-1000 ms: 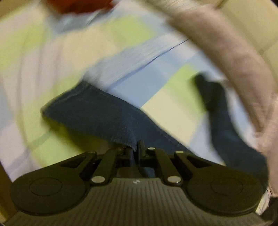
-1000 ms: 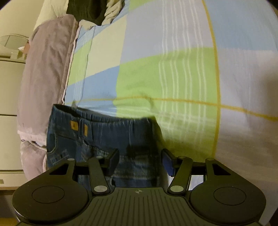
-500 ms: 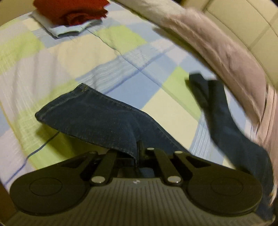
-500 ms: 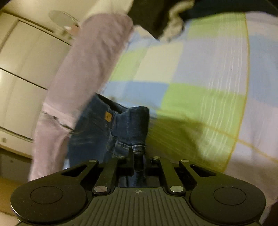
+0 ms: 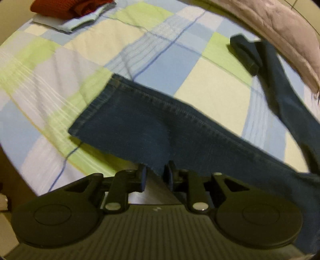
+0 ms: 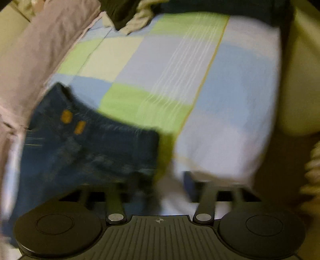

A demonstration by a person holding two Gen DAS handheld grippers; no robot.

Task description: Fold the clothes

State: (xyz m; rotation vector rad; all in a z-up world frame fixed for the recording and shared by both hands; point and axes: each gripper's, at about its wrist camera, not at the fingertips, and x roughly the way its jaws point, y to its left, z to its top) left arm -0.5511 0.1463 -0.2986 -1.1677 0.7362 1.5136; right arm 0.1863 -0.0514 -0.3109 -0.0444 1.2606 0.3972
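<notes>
Left wrist view: the left gripper [image 5: 155, 173] at lower centre has its jaws opening, a corner of the jeans [image 5: 156, 128] leg between them but no longer pinched, which reads as letting the leg settle flat on the checked bedspread [image 5: 84, 66]. Outward, the other leg trails toward the upper right beside a pink blanket [image 5: 280, 30]; a folded stack with a red garment [image 5: 66, 8] sits upper left, likely finished pieces. Right wrist view, blurred: the right gripper [image 6: 166, 184] is opening too, jaws wide, nothing clearly between them, the jeans' waistband lying at left of centre.
</notes>
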